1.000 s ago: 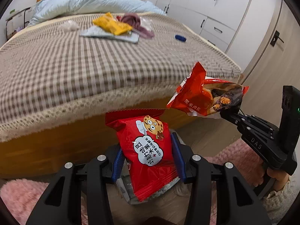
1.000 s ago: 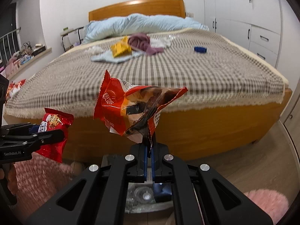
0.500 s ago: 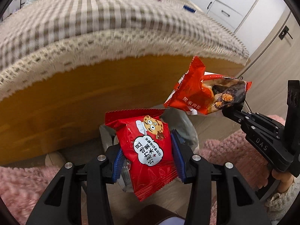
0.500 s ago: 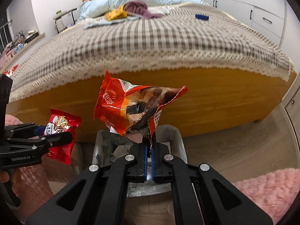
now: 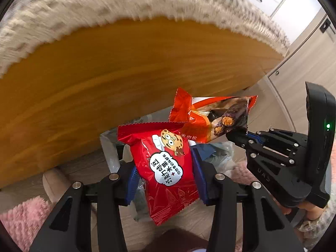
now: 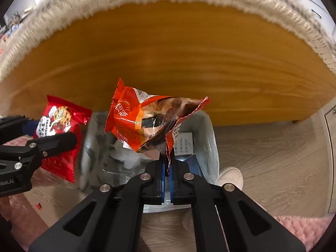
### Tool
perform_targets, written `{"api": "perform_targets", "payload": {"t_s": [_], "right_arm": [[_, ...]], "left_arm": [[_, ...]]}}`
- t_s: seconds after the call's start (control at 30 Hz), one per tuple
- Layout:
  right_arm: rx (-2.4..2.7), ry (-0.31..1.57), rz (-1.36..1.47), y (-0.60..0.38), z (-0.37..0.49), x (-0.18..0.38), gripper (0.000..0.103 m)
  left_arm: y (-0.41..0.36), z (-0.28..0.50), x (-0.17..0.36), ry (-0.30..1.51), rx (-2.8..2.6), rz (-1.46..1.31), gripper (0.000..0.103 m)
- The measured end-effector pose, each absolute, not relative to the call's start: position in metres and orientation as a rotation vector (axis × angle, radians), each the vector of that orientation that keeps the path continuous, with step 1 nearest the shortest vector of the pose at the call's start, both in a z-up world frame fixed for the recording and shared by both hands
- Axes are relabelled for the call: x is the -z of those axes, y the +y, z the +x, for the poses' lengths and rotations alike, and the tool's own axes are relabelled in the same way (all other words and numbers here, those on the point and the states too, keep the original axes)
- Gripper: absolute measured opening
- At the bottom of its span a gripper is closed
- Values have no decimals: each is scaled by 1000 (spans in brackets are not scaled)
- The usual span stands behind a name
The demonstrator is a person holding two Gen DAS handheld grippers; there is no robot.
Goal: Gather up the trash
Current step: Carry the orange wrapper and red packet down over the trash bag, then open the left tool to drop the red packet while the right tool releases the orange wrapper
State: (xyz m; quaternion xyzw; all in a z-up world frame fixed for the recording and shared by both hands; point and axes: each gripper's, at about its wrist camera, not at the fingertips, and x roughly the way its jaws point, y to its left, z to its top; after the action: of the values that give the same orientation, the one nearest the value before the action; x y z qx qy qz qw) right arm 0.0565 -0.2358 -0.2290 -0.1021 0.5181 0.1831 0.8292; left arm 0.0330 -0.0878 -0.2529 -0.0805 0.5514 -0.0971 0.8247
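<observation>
Bin [image 6: 210, 138] and rug [image 6: 302, 226] on floor [image 6: 273, 157]

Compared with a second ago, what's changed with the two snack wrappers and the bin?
Both grippers have sunk and tipped downward: the bed top has left view, and the lined bin now lies under the orange wrapper. Unchanged: the left gripper keeps the red cookie wrapper, the right gripper keeps the orange wrapper pinched; nothing dropped yet.

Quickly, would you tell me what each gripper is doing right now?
Left gripper: shut on the red cookie packet.
Right gripper: shut on the orange wrapper, above the bin.
</observation>
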Motion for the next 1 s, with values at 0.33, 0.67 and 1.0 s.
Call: {"api": "perform_targets", "payload": {"t_s": [0.33,0.67,1.0], "right_arm": [[-342,1191,-263,-226,78,271,3],[-323,1173,-317,-212,82,269,3],[-282,1172,-305,-221,84,270,3]], "left_arm": [[-77,46,312,1363,174,-285,43],[-67,43,336,1391,79,-229,44],[-76,47,334,1382,50,-206,89]]}}
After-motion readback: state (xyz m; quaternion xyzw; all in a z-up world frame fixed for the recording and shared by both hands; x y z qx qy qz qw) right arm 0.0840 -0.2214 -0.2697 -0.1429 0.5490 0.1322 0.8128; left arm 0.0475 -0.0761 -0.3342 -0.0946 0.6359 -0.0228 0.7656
